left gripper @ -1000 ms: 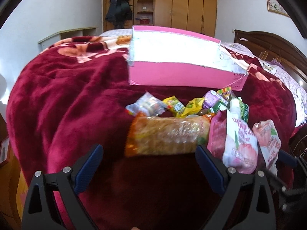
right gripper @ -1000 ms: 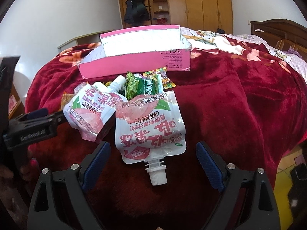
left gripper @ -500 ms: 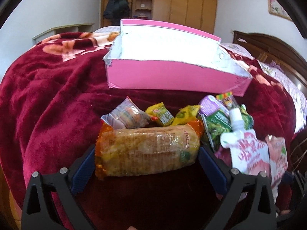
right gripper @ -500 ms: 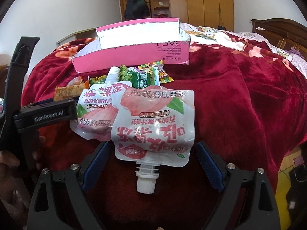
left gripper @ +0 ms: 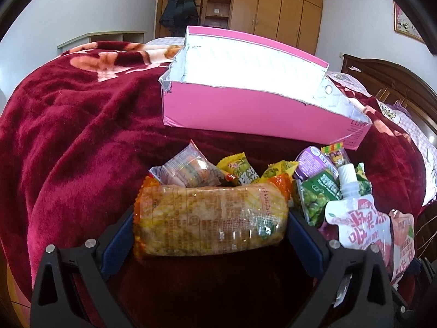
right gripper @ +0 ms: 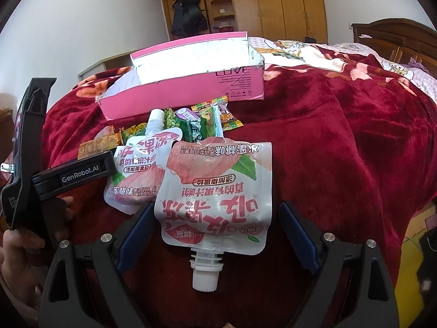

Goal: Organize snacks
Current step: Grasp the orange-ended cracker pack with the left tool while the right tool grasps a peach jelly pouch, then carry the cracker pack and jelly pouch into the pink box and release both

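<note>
Straddling the cracker pack [left gripper: 210, 218], left gripper [left gripper: 210, 227] jaws spread, touching both ends; squeeze evenly at mid-length. Right gripper [right gripper: 215, 228] released around the near peach pouch [right gripper: 215, 194] on the bed. Pink box [left gripper: 259, 93] waits beyond.

Your right gripper [right gripper: 215, 229]: black frame, blue finger pads [right gripper: 297, 236], silver screws. Left gripper [left gripper: 210, 232] matches yours. Its side reads "GenRobot.AI".

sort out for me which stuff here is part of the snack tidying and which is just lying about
Part of the job: cracker pack, two peach jelly pouches, green pea packet, small candies, pink box.

Lying about: red blanket, hanging jacket, wardrobe.
</note>
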Demonstrator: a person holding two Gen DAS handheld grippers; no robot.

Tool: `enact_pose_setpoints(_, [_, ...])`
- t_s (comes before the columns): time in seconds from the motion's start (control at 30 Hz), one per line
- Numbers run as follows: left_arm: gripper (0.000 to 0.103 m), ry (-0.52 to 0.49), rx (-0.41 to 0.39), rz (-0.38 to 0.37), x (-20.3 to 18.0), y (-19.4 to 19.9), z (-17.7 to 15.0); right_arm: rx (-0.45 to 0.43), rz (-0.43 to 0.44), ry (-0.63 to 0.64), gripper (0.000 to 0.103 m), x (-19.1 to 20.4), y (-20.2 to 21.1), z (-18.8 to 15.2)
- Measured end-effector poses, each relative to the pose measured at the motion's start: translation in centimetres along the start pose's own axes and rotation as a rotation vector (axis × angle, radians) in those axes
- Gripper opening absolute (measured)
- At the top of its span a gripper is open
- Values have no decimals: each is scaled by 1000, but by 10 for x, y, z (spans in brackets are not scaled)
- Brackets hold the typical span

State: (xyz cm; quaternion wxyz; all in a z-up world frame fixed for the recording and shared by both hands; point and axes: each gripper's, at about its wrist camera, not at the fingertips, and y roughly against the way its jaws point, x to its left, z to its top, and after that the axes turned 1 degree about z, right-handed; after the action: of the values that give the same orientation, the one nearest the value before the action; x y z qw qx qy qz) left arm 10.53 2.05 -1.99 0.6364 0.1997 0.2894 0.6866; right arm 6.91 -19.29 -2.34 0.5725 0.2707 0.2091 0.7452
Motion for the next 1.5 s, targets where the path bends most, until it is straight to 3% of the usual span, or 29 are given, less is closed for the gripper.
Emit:
enact_pose_setpoints(0.2, [101, -1, 1, -3, 1, 0, 0, -3, 1, -5, 92, -1, -2, -1])
enact_pose_setpoints(0.37, [94, -5, -7, -5, 2, 5, -4, -14, 0, -30, 85, -6, 0, -1])
enact_pose_setpoints(0.7, [93, 4, -36, -4, 14, 29, -11, -29, 8, -53, 75, -10, 7, -2])
enact_pose_setpoints(1.17, [93, -24, -81, -20, 14, 61, -11, -117, 4, -7, 75, 1, 40, 7])
enact_pose_setpoints(1.5, [93, -53, -110, -51, 6, 73, 18, -132, 67, 39, 75, 10, 49, 35])
